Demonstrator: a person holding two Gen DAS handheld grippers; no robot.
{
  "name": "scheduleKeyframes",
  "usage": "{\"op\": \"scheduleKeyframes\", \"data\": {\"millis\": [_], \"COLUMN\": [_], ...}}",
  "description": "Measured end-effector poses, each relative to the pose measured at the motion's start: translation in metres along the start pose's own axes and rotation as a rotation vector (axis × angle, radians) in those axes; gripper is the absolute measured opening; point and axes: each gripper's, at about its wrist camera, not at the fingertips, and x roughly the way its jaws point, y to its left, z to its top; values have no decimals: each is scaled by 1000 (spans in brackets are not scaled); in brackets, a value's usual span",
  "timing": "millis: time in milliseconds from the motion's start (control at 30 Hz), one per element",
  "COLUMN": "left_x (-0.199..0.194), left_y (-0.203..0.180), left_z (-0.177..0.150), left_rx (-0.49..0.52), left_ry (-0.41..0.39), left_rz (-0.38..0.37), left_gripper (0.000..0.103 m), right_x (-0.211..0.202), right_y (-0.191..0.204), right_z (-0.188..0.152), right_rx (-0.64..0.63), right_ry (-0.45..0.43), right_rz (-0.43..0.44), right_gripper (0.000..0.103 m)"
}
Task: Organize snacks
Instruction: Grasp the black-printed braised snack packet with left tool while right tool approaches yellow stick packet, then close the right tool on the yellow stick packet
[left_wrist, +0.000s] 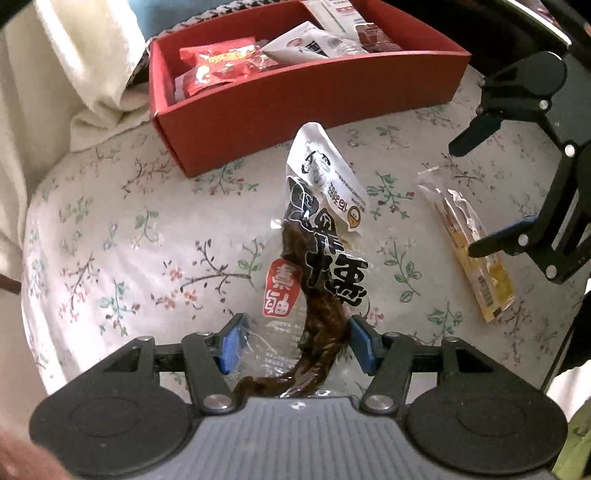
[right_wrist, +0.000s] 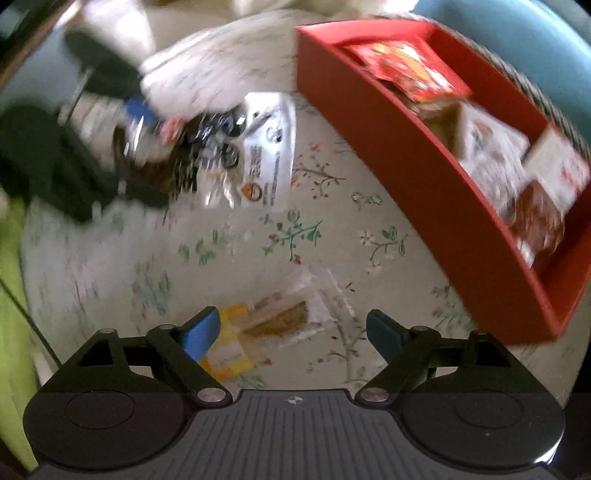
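Between left gripper (left_wrist: 295, 341) pads — clear snack pouch (left_wrist: 325, 240), clamped; right gripper (right_wrist: 291, 332) wide, empty, over yellow packet (right_wrist: 258, 332).

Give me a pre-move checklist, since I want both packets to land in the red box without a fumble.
1. left gripper shut on the seaweed packet: ok.
2. Packet lifted off the floral cloth: cannot tell.
3. right gripper open: ok.
4. Its jaws straddle the yellow stick packet: ok.
5. Room left in the red box: ok, bare floor at its near-left corner.
6. Right wrist view sharp: not ok, blurred.
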Motion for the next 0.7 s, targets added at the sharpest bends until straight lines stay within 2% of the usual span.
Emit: {"op": "scheduleKeyframes", "data": {"millis": [100, 133, 167, 233, 333, 467, 500, 567, 600, 633, 667, 700], "left_x": [5, 8, 9, 12, 16, 17, 16, 14, 13, 12, 11, 9], "left_y": [-4, 0, -2, -6, -7, -6, -7, -8, -11, -13, -15, -15], "left_z": [9, 11, 13, 15, 15, 16, 16, 16, 14, 12, 11, 10], "left_rx": [-18, -19, -21, -20, -25, -24, -17, -2, 13, 25, 29, 24], "left_ry": [5, 5, 8, 9, 24, 14, 9, 14, 13, 14, 18, 17], "left_rz": [-6, -6, -8, 9, -6, -1, -2, -9, -10, -16, -31, -53], "left_gripper": [54, 55, 57, 68, 72, 70, 65, 63, 62, 61, 60, 60], "right_x": [-1, 1, 2, 6, 18, 15, 13, 11, 10, 8, 5, 0], "right_y": [-10, -9, -3, 17, 37, 36, 38, 43, 46, 47, 47, 44], "right_z": [-7, -13, -18, -22, -15, -16, -16, -15, -14, -14, -13, -13], "right_rx": [370, 478, 526, 544, 527, 567, 545, 462, 462, 453, 454, 479], "right_ry": [2, 18, 5, 4, 49, 33, 49, 73, 80, 85, 83, 67], "right_rz": [-56, -45, -40, -105, -207, -176, -177, -179, -174, -169, -163, -149], "right_gripper": [91, 91, 95, 100, 103, 101, 98, 90, 88, 79, 66, 59]}}
